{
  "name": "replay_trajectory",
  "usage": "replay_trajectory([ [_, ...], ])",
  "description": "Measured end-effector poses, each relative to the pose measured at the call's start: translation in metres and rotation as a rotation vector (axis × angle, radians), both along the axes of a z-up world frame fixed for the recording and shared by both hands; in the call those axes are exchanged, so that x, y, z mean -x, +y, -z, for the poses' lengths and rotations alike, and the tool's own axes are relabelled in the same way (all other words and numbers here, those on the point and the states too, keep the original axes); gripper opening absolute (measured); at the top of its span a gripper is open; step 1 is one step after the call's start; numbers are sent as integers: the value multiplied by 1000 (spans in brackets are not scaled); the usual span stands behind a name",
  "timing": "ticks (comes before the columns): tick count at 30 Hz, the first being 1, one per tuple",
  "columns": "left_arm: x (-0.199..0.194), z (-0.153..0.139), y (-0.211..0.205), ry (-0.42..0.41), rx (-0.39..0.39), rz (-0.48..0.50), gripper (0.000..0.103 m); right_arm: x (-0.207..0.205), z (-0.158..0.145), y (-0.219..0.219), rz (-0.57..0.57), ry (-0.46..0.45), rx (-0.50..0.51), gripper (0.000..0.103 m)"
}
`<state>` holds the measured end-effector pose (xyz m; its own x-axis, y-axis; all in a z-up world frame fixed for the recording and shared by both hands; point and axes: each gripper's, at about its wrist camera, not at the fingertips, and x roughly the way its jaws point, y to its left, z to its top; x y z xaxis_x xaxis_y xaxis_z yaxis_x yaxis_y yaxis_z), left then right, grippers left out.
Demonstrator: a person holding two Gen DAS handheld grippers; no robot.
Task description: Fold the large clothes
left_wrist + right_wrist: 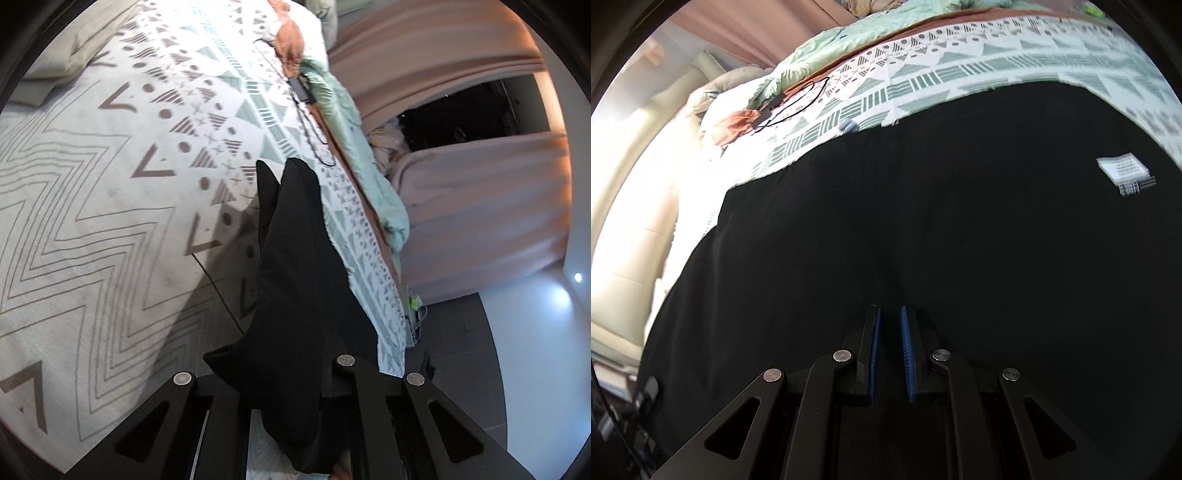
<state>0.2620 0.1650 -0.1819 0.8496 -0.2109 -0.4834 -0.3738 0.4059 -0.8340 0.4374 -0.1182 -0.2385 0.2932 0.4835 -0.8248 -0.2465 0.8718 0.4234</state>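
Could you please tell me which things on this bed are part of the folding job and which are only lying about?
Job: black garment, left claw, right claw.
Lying about: black cable, green quilt, pillow.

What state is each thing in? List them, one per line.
black garment: spread on the bed, one end lifted.
left hand-held gripper: fingers hidden under black cloth draped over them.
right hand-held gripper: slightly open, nothing between the blue pads, over the garment.
white label: exposed on the garment.
black cable: looped on the patterned bedspread.
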Motion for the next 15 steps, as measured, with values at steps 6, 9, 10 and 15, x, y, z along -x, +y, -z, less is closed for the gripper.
replay_trajectory([
  [6,-12,-29,-17,-23,-61,51,9,32,6,-18,-4,9,-51,12],
  [9,-18,-41,-25,-29,-94,86,9,48,8,-27,-4,17,-77,12],
  [10,-21,-46,-29,-31,-105,98,9,53,9,-29,-4,18,-84,12],
  [15,-33,-72,-53,-36,-176,156,9,76,12,-41,5,31,-109,12],
])
